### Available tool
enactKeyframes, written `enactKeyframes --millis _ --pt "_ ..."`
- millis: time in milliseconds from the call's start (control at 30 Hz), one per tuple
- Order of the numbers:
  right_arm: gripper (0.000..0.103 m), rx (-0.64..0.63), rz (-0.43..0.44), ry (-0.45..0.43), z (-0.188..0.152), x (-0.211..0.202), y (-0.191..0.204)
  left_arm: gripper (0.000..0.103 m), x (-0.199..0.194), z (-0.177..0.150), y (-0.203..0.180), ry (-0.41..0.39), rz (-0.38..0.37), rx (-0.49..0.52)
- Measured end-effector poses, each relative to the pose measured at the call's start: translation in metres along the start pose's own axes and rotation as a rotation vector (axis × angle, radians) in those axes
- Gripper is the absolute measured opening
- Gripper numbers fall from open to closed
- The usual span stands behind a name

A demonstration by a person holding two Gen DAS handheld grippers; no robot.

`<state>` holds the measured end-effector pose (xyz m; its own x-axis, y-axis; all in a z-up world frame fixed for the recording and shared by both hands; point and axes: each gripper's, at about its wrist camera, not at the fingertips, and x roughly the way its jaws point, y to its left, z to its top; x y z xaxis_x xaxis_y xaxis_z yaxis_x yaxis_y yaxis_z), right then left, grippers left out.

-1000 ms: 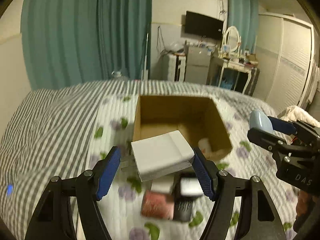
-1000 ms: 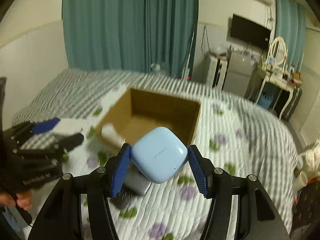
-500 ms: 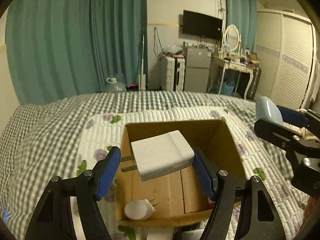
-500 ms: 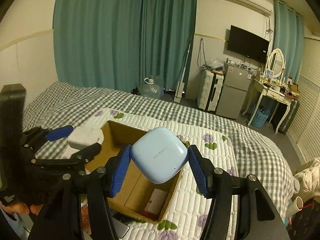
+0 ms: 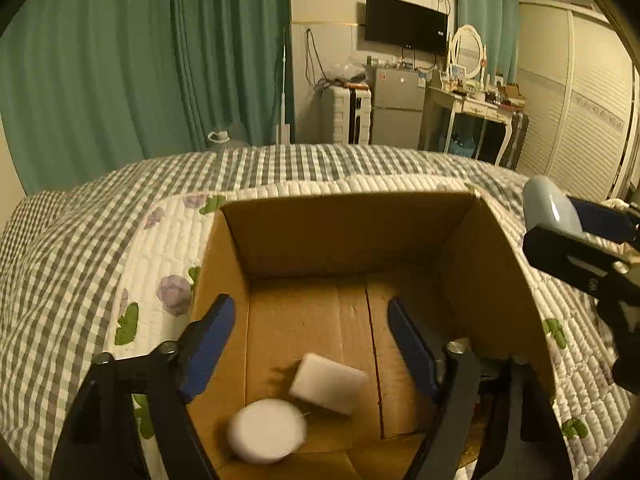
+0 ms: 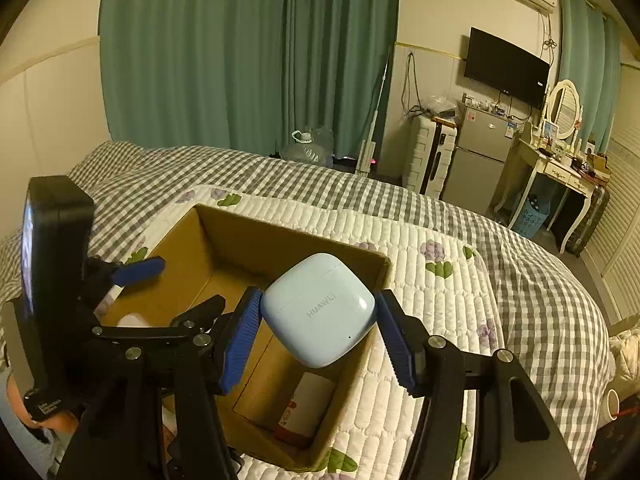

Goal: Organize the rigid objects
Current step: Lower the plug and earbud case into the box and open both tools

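I am working in a home bedroom: a bed under a grey-and-white checked cover (image 6: 460, 216), long teal curtains (image 6: 240, 52), a black wall-mounted television (image 6: 506, 67), a white dressing table with oval mirror (image 6: 560, 152).

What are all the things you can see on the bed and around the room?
box: one, brown cardboard, open, on the quilt.
charger: one, white, loose inside the box, blurred.
round thing: one, white, in the box's near corner, blurred.
carton: one, white and red, on the box floor.
earbud case: one, pale blue, held over the box.
quilt: one, white with flowers, over a grey checked cover.
curtains: green, behind the bed.
TV: one, black, on the wall.
fridge: one, grey, beside a white suitcase.
left gripper: jaws just opened, nothing between them, over the box.
right gripper: jaws clamped on the earbud case.
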<state>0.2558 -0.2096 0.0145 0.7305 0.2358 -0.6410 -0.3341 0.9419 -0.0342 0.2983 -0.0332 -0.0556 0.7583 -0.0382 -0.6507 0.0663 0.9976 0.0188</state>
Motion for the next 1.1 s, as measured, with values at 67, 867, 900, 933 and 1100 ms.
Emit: enactKeyframes --millis 67,867,900,933,1100 --pt "0.058 0.006 -0.005 -0.007 0.002 -0.002 -0.002 0.083 -0.008 0.005 0.003 -0.020 0.000 -0.011" --pt "0.082 -0.046 -0.048 -0.010 0.013 0.009 0.030 0.103 -0.097 0.013 0.044 -0.188 0.072 -0.056" --pt "0.085 -0.045 -0.055 -0.023 0.015 -0.005 0.029 0.103 -0.106 0.013 0.044 -0.188 0.068 -0.063" --pt "0.089 -0.047 -0.062 -0.030 0.017 -0.016 0.029 0.103 -0.119 0.013 0.046 -0.192 0.065 -0.069" --pt "0.092 -0.076 -0.095 -0.059 0.014 -0.079 0.036 0.103 -0.169 0.005 0.050 -0.221 0.073 -0.078"
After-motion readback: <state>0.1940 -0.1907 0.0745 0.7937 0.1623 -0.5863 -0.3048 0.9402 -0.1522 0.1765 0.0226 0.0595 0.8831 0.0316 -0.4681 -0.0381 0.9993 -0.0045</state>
